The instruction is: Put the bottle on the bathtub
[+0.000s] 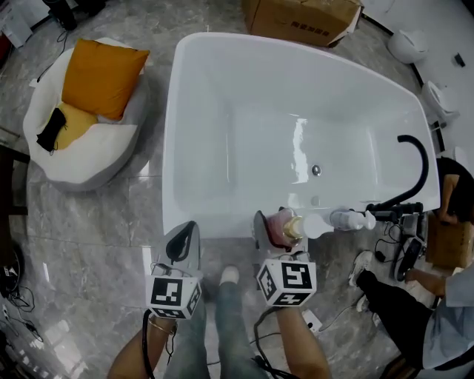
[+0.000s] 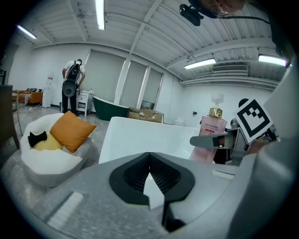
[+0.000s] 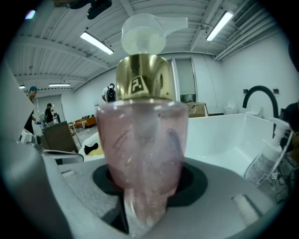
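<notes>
A pink pump bottle (image 1: 281,226) with a gold collar and white pump head is held at the near rim of the white bathtub (image 1: 175,141), close to its right corner. My right gripper (image 1: 275,228) is shut on the bottle's lower body. The right gripper view shows the bottle (image 3: 145,140) filling the middle, clamped in the right gripper (image 3: 145,205). In the left gripper view the bottle (image 2: 211,135) stands upright beside the bathtub (image 2: 140,135). My left gripper (image 1: 184,238) hovers left of it, outside the tub, shut on nothing. Its pads meet in the left gripper (image 2: 149,181) view.
A clear bottle with a white top (image 1: 349,219) lies on the tub rim right of the pink one, near a black faucet (image 1: 419,157). A white lounge seat with an orange cushion (image 1: 102,76) sits left. A cardboard box (image 1: 302,18) stands behind the tub. A person (image 1: 415,296) sits at right.
</notes>
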Available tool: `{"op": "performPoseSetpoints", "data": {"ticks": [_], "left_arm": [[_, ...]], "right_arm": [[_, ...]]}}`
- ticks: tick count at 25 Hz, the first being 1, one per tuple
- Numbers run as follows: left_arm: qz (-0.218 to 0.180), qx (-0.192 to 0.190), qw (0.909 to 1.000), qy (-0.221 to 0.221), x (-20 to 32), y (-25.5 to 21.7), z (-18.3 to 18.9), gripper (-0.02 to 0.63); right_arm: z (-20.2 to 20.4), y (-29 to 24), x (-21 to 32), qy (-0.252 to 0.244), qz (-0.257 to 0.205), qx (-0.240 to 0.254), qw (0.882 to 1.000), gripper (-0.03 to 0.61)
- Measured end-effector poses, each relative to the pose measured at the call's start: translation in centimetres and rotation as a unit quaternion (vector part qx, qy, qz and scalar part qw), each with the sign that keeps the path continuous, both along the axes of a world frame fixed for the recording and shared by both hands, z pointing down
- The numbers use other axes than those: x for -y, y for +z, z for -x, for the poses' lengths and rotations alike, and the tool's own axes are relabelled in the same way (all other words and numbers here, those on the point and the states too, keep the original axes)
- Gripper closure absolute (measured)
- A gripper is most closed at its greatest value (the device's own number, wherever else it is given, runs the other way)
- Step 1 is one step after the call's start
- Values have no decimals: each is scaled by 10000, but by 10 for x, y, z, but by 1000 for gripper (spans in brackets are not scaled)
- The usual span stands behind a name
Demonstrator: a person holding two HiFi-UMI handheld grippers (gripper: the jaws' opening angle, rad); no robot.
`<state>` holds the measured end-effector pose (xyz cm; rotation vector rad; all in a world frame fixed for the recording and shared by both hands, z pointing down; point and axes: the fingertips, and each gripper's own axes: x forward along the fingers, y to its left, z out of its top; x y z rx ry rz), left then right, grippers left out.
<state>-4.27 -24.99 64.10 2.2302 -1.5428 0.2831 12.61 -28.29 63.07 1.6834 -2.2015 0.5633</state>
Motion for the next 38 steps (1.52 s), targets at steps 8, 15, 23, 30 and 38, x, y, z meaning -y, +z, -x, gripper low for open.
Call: {"op": "performPoseSetpoints", "data": {"ticks": [8,15,23,30,38], "left_arm": [[29,29,10000,-53,2,12,3,606],[35,-3,9999,-106,1,18,-2,606],[150,-59,9998,-137,-6,26,-5,606],[233,-124,9996,-105,-11,29,-11,606],[315,-107,9994,-17,-15,37,-16,606]], "right_arm": [[-4,11,2,62,1,38,10000,364],[-5,15,5,40,-56,6,10000,362],[1,15,0,-68,-224,-172,9996,362],[5,13,-2,-125,-394,-326,9986,360],[7,13,-5,-98,-543,-378,9978,360]]}}
